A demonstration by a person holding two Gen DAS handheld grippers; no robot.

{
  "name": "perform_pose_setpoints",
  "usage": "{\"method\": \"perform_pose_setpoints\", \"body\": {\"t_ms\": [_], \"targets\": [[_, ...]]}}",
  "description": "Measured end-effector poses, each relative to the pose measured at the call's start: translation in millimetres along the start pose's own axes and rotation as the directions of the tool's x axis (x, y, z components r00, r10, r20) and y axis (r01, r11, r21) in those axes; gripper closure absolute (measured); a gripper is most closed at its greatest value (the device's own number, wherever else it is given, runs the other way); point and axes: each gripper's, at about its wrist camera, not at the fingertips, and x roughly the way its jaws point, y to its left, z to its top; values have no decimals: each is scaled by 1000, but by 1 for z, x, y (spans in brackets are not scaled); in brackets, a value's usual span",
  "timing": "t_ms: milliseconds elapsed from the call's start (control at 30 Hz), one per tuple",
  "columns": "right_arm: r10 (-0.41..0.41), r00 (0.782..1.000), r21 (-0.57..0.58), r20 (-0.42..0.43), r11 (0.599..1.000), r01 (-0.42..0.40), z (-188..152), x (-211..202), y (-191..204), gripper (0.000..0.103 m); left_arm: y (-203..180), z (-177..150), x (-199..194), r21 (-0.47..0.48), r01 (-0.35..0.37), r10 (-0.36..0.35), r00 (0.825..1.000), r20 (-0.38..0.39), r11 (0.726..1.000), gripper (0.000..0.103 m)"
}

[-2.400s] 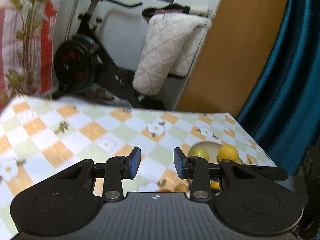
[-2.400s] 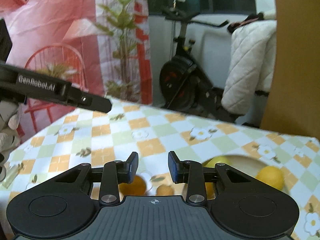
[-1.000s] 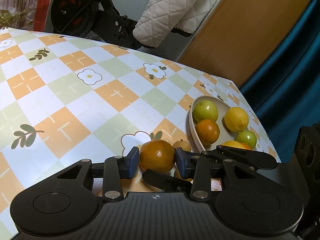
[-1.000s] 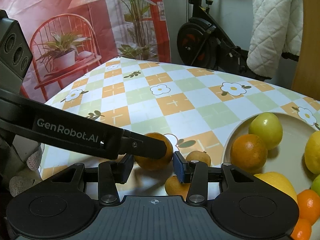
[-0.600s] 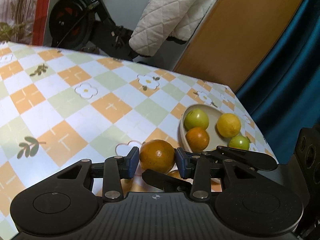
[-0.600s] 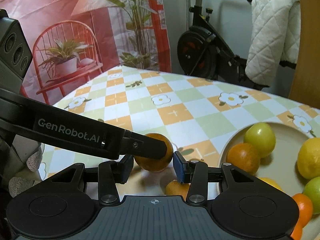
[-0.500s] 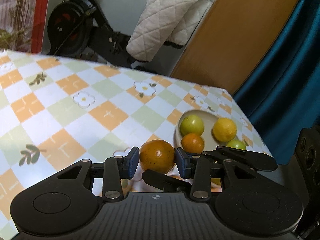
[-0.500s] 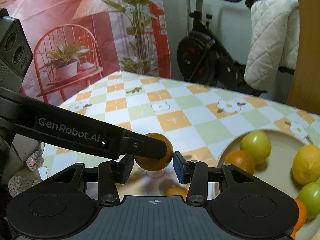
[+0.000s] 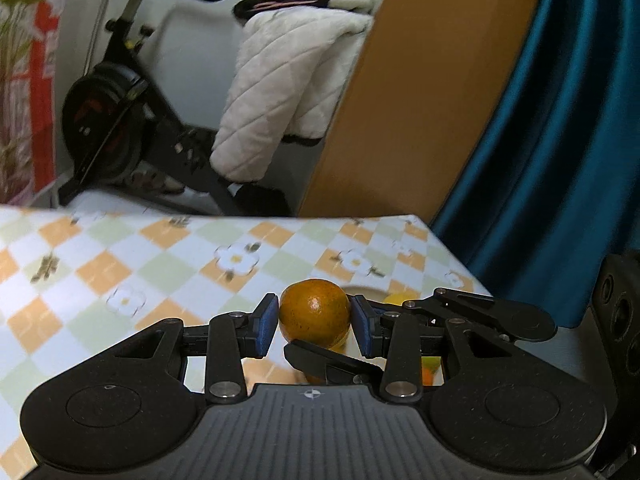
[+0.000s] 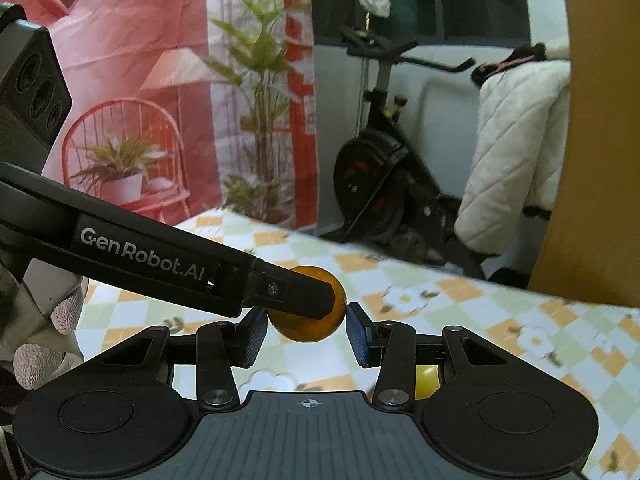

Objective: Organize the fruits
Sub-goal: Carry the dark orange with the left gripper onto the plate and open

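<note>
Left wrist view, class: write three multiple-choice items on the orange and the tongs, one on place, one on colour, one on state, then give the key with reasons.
1. Where is the orange?
A. Lying on the tablecloth
B. Between the left tongs, clear of the tablecloth
C. In a bowl

2. What colour are the pads of the left tongs?
A. Red
B. Yellow
C. Blue

3. The left tongs are:
A. Shut on the orange
B. Wide open and empty
C. Out of view

Key: 1 B, the orange sits between both pads with tablecloth showing behind it. 2 C, both pad faces show blue. 3 A, each pad presses a side of the orange.
</note>
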Motion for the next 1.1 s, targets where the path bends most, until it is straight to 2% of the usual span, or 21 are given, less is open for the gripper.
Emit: {"method": "perform_pose_setpoints", "body": {"t_ms": [233,533,867,1000,1100], "targets": [[-65,997,0,38,998,65,6,-19,-40,63,-32,17,26,51,55,-55,998,2,997,61],[-129,991,65,-36,989,131,-26,-22,-90,63,-54,3,81,63,113,-106,989,-102,992,61],[-119,986,132,-117,982,134,-58,6,-113,63,-49,-7,120,72,100,-83,976,-203,992,61],[-106,988,125,-108,985,119,-56,15,-115,63,-44,-7,130,67,83,-66,972,-227,994,60],[-112,986,78,-120,989,122,-55,21,-109,63,-38,-6,133,58,74,-58,970,-236,996,59]]}}
